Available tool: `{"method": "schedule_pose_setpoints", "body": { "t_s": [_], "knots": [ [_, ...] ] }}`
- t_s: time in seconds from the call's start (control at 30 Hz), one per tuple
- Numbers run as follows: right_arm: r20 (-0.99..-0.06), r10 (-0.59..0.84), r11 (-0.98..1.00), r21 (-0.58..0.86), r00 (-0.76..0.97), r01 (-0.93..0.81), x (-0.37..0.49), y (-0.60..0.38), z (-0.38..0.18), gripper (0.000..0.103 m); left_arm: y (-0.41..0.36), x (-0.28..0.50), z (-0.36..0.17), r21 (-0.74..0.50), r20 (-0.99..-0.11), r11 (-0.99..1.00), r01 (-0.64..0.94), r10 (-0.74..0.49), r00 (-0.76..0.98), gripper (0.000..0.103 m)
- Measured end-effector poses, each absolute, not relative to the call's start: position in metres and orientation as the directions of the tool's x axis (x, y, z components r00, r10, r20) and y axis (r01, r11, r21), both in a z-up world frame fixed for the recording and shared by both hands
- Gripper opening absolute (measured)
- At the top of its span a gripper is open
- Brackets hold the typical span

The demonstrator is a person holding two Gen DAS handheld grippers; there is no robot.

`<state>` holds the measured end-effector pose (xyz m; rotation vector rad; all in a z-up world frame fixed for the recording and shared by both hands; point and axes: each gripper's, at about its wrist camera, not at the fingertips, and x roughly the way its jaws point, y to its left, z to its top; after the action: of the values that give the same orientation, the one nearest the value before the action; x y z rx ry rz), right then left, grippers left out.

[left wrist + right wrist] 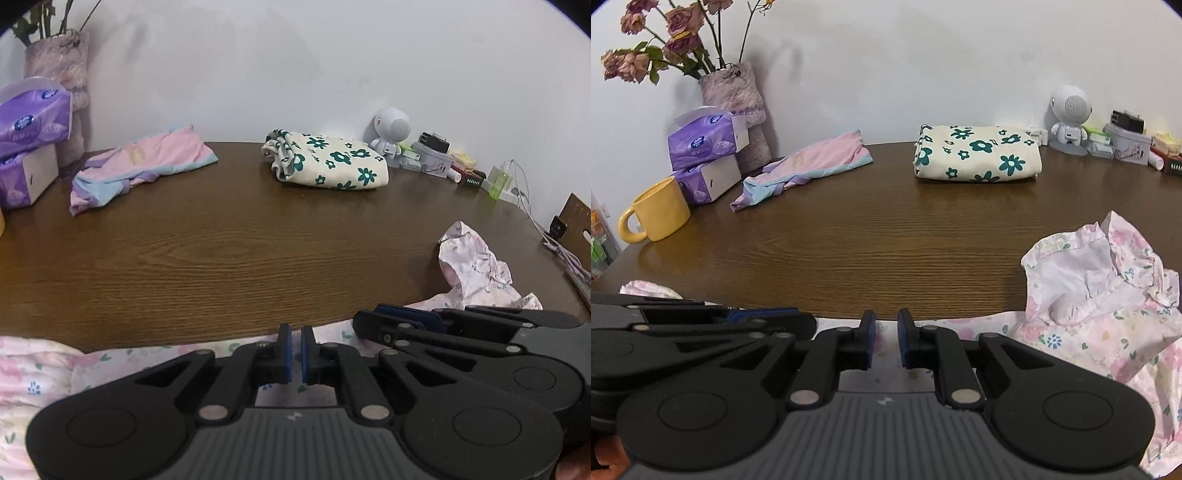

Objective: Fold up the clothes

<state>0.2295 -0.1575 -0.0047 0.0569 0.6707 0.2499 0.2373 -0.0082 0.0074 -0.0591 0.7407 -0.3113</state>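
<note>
A dark brown wooden table fills the middle of both views, running back to a white wall. Along its near edge, at the bottom of each frame, lies the pale pink floral garment, rumpled and heaped up at the right of the frame, with its thin hem stretched flat under both grippers. The left gripper sits bottom centre in its own view, its blue pads almost pressed together with only a sliver between them; whether cloth is caught in that sliver cannot be told. The right gripper sits bottom centre in its view, jaws a narrow way apart over the hem, and a grip on the fabric cannot be made out either. The two tools lie just beside each other. In the upper middle, a folded cream cloth with green flowers rests near the wall, and left of it an unfolded pink and blue garment. At upper left stand purple tissue packs, a vase of dried roses and a yellow mug; at upper right, a small white robot figure.
</note>
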Motion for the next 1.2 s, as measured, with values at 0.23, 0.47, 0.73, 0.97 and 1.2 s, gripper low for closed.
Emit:
{"method": "schedule_pose_setpoints", "body": {
  "t_s": [0.23,0.47,0.73,0.97,1.2],
  "knots": [
    [-0.596,0.218,0.974,0.082,0.773,-0.211,0.225,-0.157,-0.006,0.014,0.0,0.232,0.006,-0.107,-0.638,0.963,0.246,-0.256,0.726,0.004],
    [-0.591,0.211,0.976,0.082,0.778,-0.203,0.226,-0.161,-0.006,0.014,0.011,0.228,0.006,-0.085,-0.634,0.969,0.231,-0.232,0.738,0.004],
    [-0.591,0.202,0.978,0.08,0.781,-0.193,0.226,-0.167,-0.007,0.013,0.035,0.23,0.005,-0.077,-0.634,0.982,0.173,-0.182,0.751,0.004],
    [-0.593,0.193,0.979,0.062,0.782,-0.195,0.226,-0.164,-0.007,0.013,0.067,0.228,0.006,-0.08,-0.637,0.991,0.112,-0.137,0.758,0.003],
    [-0.594,0.189,0.979,0.053,0.782,-0.196,0.225,-0.163,-0.008,0.013,0.098,0.22,0.008,-0.146,-0.632,0.985,0.095,-0.166,0.757,0.0]
  ]
}}
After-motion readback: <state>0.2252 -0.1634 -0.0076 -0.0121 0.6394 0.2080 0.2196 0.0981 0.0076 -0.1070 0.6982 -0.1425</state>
